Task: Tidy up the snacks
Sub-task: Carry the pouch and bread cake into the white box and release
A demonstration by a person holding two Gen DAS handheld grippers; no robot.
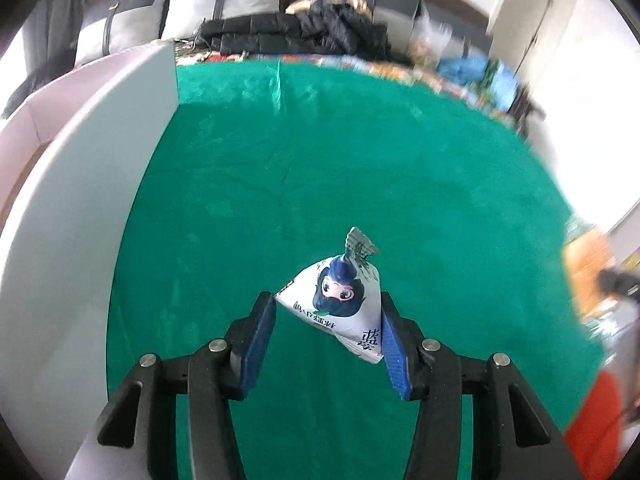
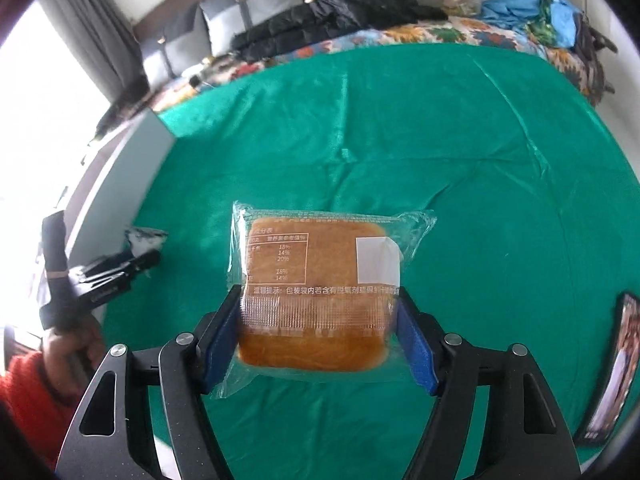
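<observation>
Green velvet-like cloth (image 2: 440,152) covers the worktop, creased along several fold lines. A white box wall (image 1: 80,200) stands along its edge at 9 o'clock in the left wrist view; whether it is the intended container cannot be told.

**Bread packet (image 2: 316,280).** The square bread in clear wrap sits between the pads of the right tool (image 2: 318,334), which is clamped on its near half, and appears lifted off the cloth.
- Risk: the far half overhangs toward 12 o'clock without support. A quick swing could tilt it downward and pull it out of the grip.
- Risk: the film is slick and the loaf soft. Light pressure would let it slide; heavy pressure would crush it.

**Triangular snack pouch (image 1: 340,300).** The white pouch with a blue cartoon figure is held in the left tool (image 1: 328,332), its crimped tail pointing to 12 o'clock.
- The pad at 3 o'clock lies flat on one face; the pad at 9 o'clock meets only a corner. The tool is closed on the pouch, but contact is narrow.
- Risk: the tapered, air-filled shape could squeeze out forward or rotate about the corner and drop.

**Clearance.** In the right wrist view the left tool shows at 9 o'clock, gripped by a hand (image 2: 72,340) in a red sleeve, near the box wall.
- Risk: converging both tools on one spot could knock the packets together or against the wall.
</observation>
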